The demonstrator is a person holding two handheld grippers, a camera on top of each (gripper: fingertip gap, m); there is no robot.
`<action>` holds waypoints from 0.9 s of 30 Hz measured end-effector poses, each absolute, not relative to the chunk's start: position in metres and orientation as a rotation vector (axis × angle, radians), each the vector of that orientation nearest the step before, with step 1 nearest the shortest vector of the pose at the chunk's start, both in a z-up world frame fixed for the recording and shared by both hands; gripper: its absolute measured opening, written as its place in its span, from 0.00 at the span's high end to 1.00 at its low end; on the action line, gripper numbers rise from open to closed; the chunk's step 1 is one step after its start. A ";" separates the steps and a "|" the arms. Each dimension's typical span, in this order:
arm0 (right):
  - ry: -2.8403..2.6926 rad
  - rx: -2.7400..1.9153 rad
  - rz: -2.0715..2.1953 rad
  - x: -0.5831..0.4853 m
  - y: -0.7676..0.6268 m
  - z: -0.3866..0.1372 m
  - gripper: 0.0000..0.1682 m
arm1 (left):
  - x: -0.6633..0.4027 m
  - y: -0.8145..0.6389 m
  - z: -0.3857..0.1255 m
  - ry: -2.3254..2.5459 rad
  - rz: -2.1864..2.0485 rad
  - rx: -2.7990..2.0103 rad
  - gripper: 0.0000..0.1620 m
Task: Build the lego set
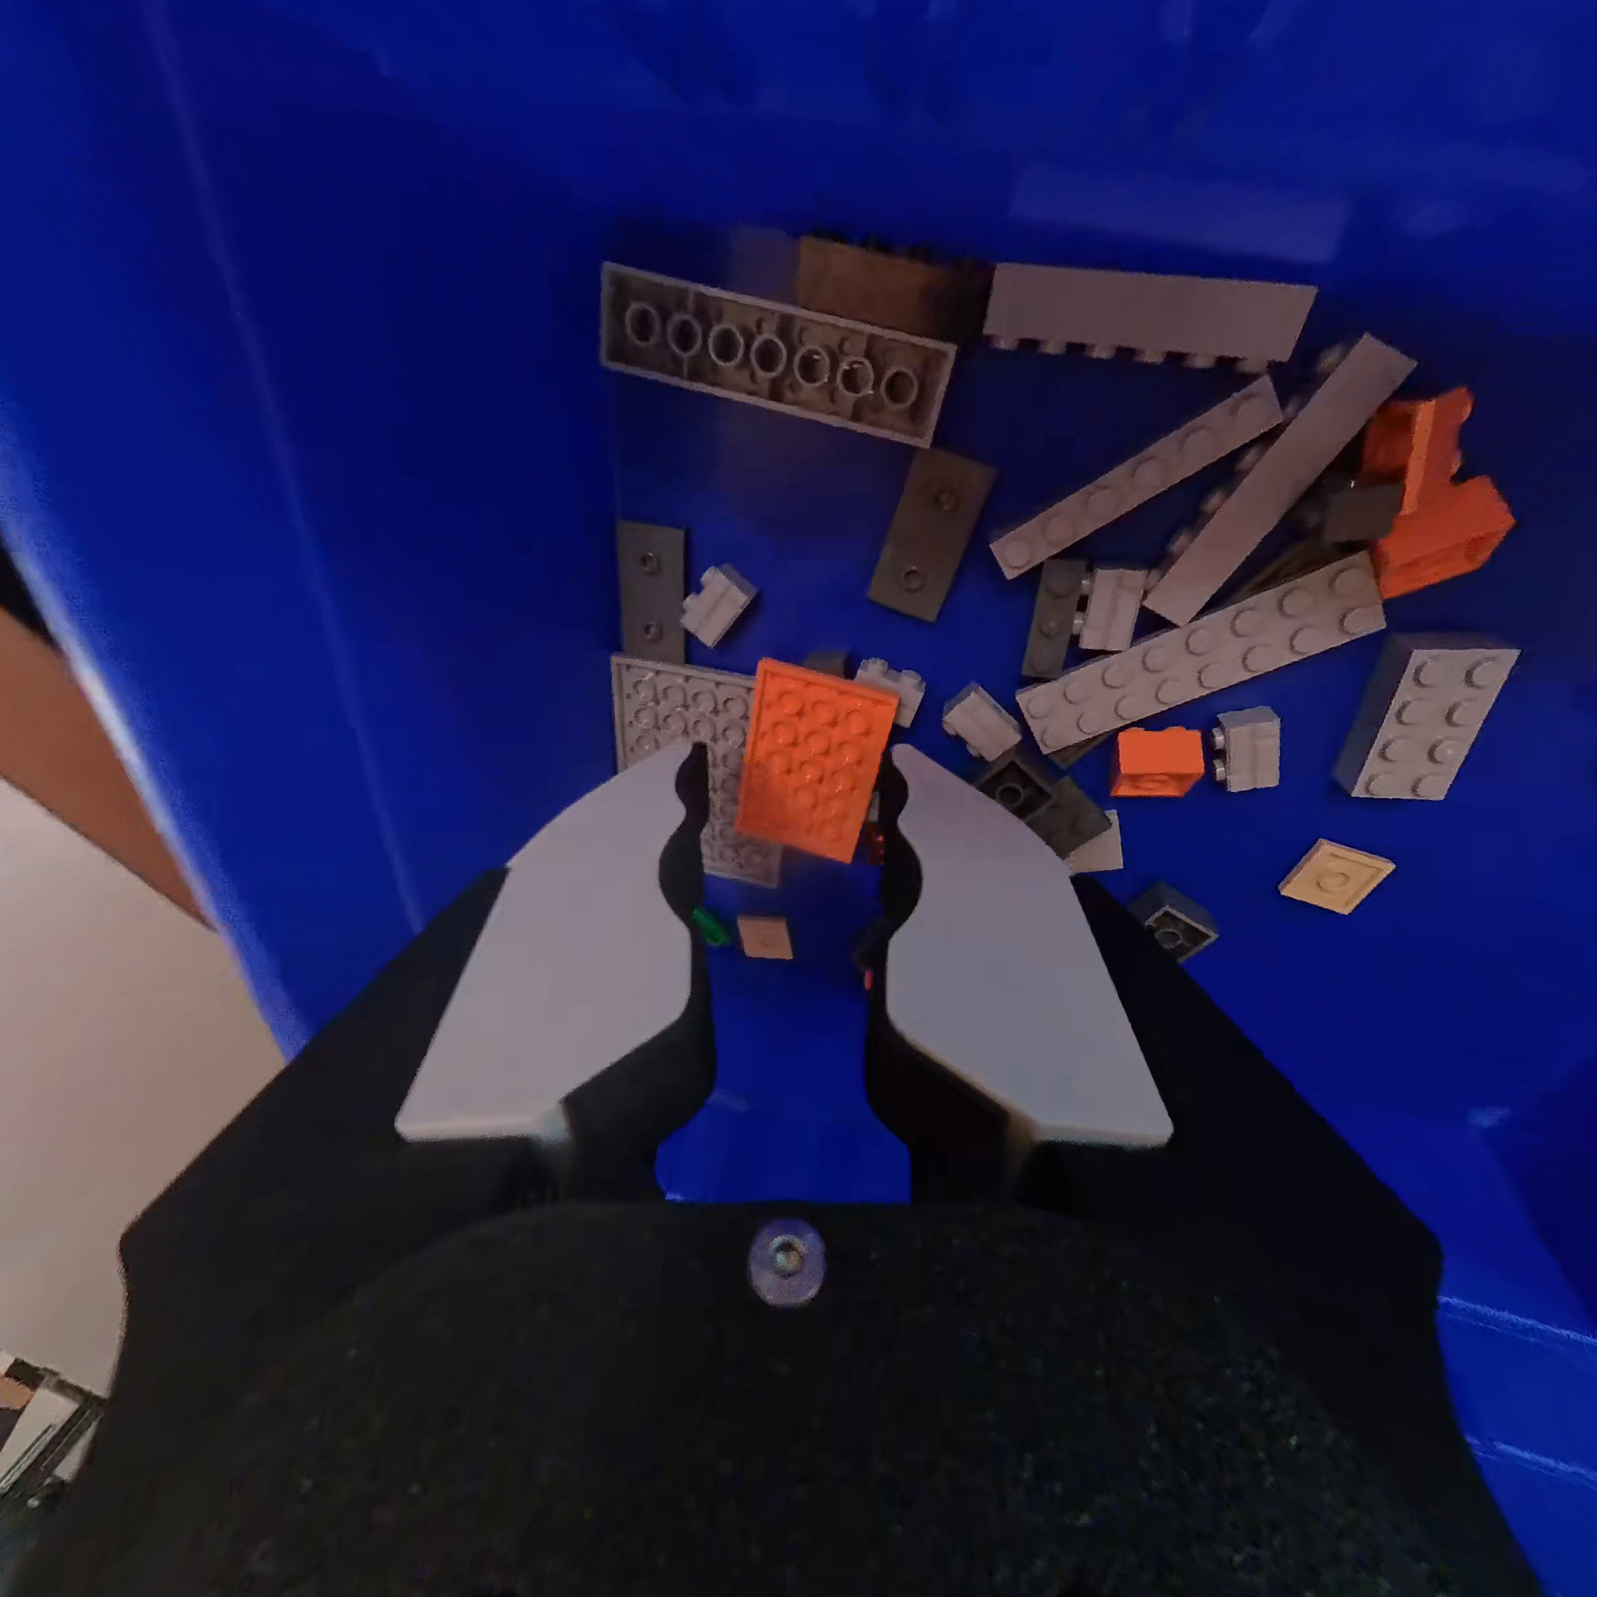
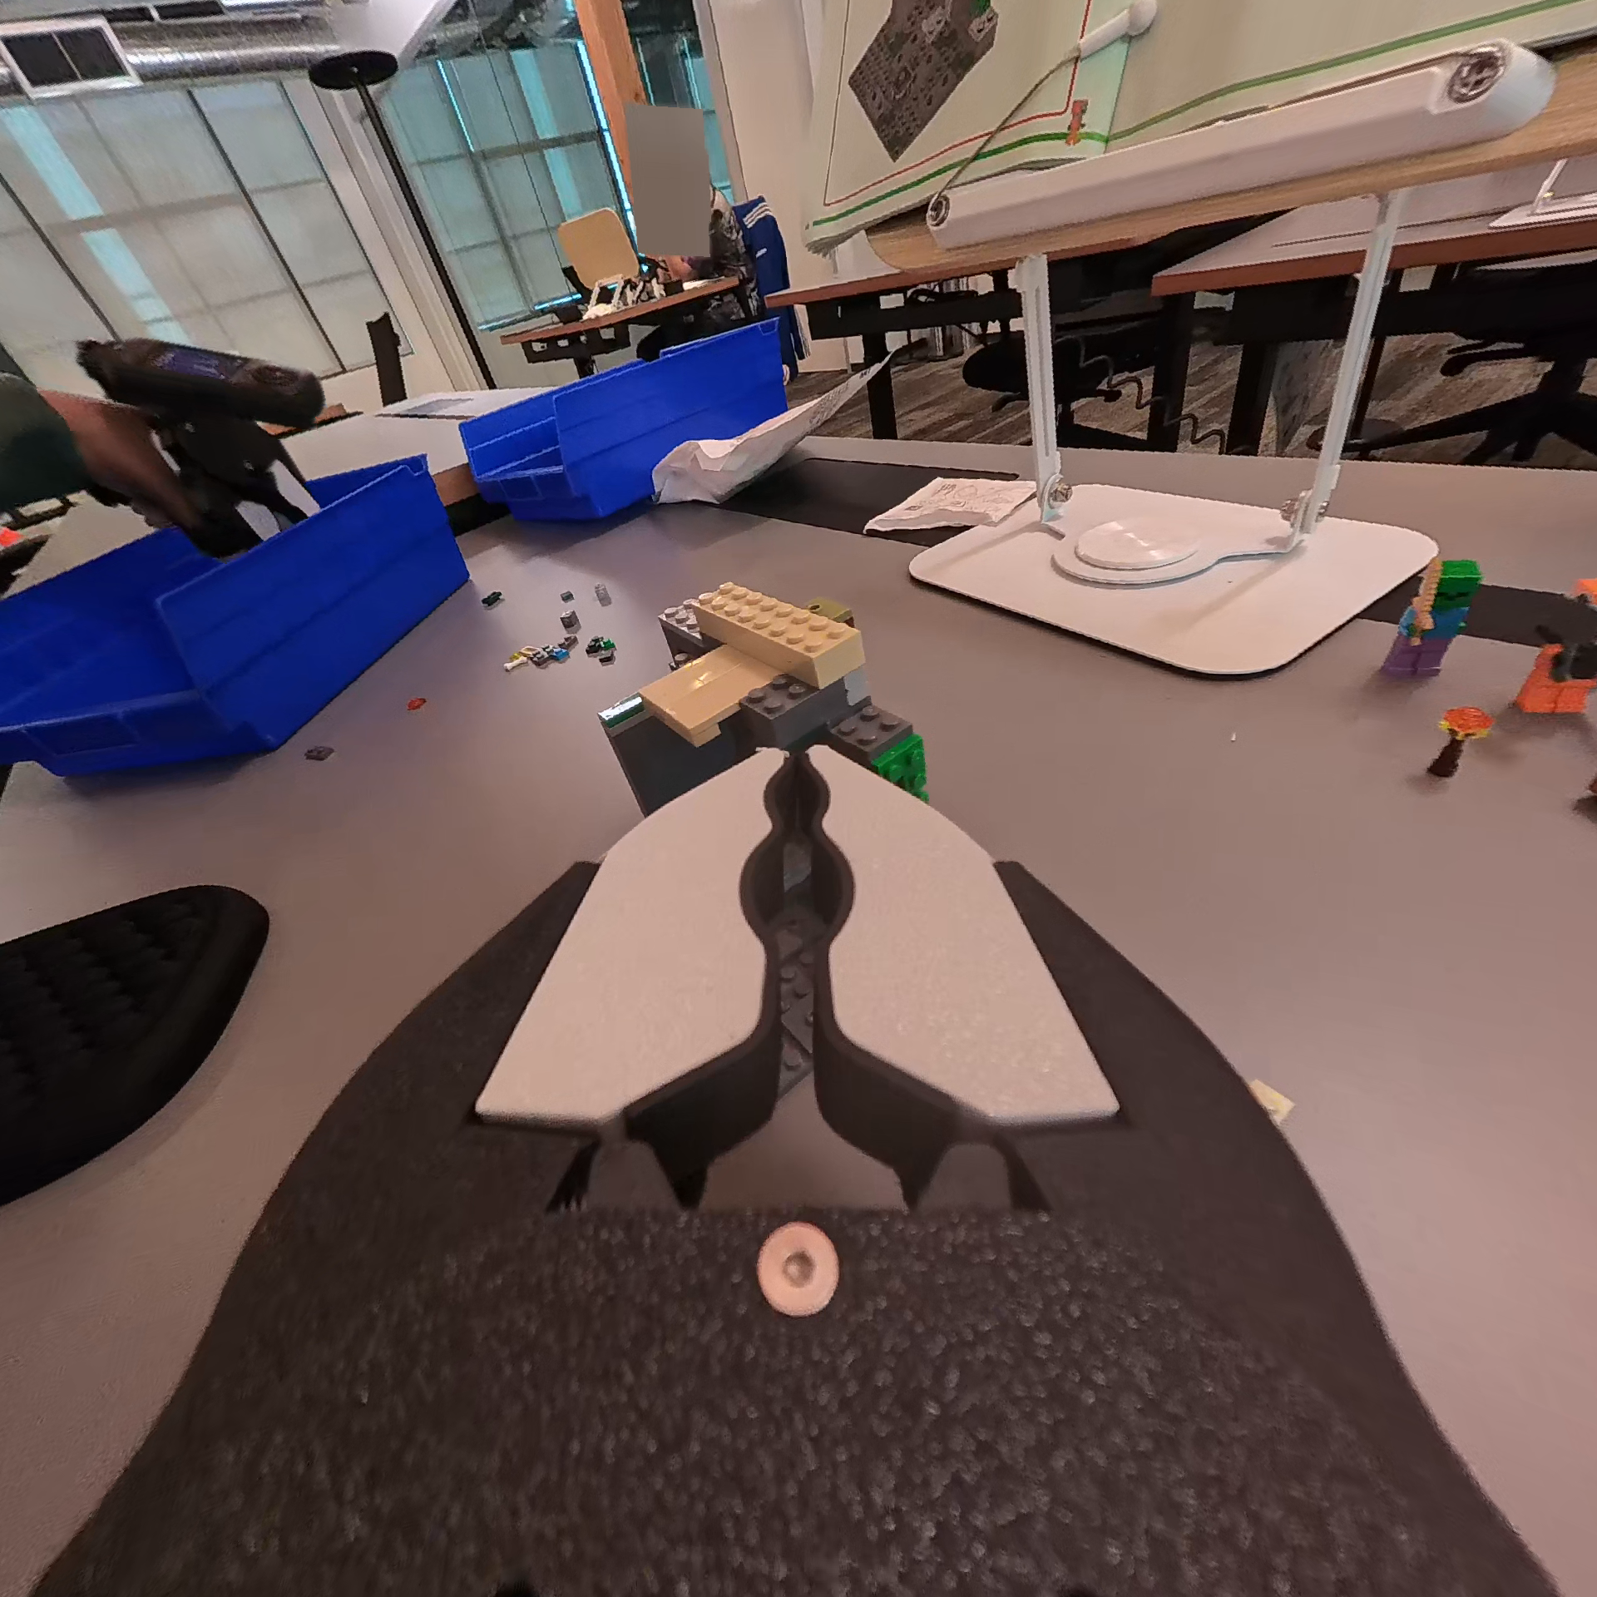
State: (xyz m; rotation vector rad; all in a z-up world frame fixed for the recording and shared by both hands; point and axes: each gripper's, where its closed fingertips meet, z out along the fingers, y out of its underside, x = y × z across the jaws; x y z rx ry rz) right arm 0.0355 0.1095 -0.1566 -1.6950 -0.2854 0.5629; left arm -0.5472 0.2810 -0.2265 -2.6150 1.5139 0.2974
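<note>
In the left wrist view my left gripper is down inside a blue bin. It is shut on an orange studded plate, held tilted above a light grey plate. Loose grey, dark grey and orange bricks lie across the bin floor to the right. In the right wrist view my right gripper is shut on a thin grey studded plate of the partly built model, which has tan bricks on top and stands on the grey table. The left gripper shows far left in the bin.
A second blue bin stands farther back. Small loose pieces lie on the table. A white lamp base, a green minifigure and orange pieces are at right. A black chair back is at left. The grippers' ends are close to 60 cm from one another.
</note>
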 end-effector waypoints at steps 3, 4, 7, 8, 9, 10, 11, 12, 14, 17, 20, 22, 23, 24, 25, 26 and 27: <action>-0.292 -1.699 0.562 0.035 0.109 -0.157 1.00 | -0.544 0.276 -0.236 1.558 0.253 -2.661 0.77; -0.294 -1.699 0.563 0.035 0.109 -0.158 1.00 | -0.544 0.274 -0.240 1.569 0.238 -2.679 0.77; -0.298 -1.703 0.561 0.035 0.109 -0.158 1.00 | -0.545 0.272 -0.248 1.599 0.244 -2.694 0.79; -0.299 -1.704 0.561 0.035 0.109 -0.159 1.00 | -0.544 0.270 -0.249 1.599 0.222 -2.706 0.81; -0.299 -1.706 0.561 0.034 0.110 -0.159 1.00 | -0.542 0.267 -0.250 1.603 0.192 -2.723 0.86; -0.299 -1.708 0.562 0.034 0.110 -0.160 1.00 | -0.540 0.264 -0.250 1.605 0.172 -2.727 0.86; -0.299 -1.710 0.563 0.034 0.110 -0.160 1.00 | -0.540 0.264 -0.250 1.612 0.184 -2.720 0.86; -0.299 -1.711 0.564 0.034 0.110 -0.160 1.00 | -0.539 0.262 -0.249 1.621 0.178 -2.718 0.86; -0.302 -1.711 0.568 0.033 0.110 -0.160 1.00 | -0.535 0.256 -0.248 1.626 0.151 -2.722 0.86; -0.309 -1.710 0.572 0.032 0.109 -0.160 1.00 | -0.528 0.247 -0.244 1.648 0.126 -2.700 0.86; -0.314 -1.706 0.578 0.031 0.108 -0.159 1.00 | -0.512 0.234 -0.237 1.687 0.052 -2.656 0.86; -0.316 -1.704 0.581 0.030 0.107 -0.158 1.00 | -0.501 0.224 -0.232 1.715 -0.002 -2.621 0.86; -0.317 -1.702 0.583 0.030 0.107 -0.158 1.00 | -0.494 0.218 -0.229 1.726 -0.049 -2.600 0.86; -0.318 -1.701 0.585 0.030 0.107 -0.157 1.00 | -0.486 0.212 -0.225 1.735 -0.100 -2.577 0.86; -0.319 -1.700 0.586 0.030 0.106 -0.157 1.00 | -0.480 0.209 -0.219 1.734 -0.137 -2.553 0.86; -0.319 -1.699 0.588 0.029 0.106 -0.157 1.00 | -0.476 0.208 -0.213 1.720 -0.154 -2.529 0.86; -0.320 -1.699 0.590 0.029 0.106 -0.157 1.00 | -0.472 0.209 -0.206 1.699 -0.174 -2.506 0.86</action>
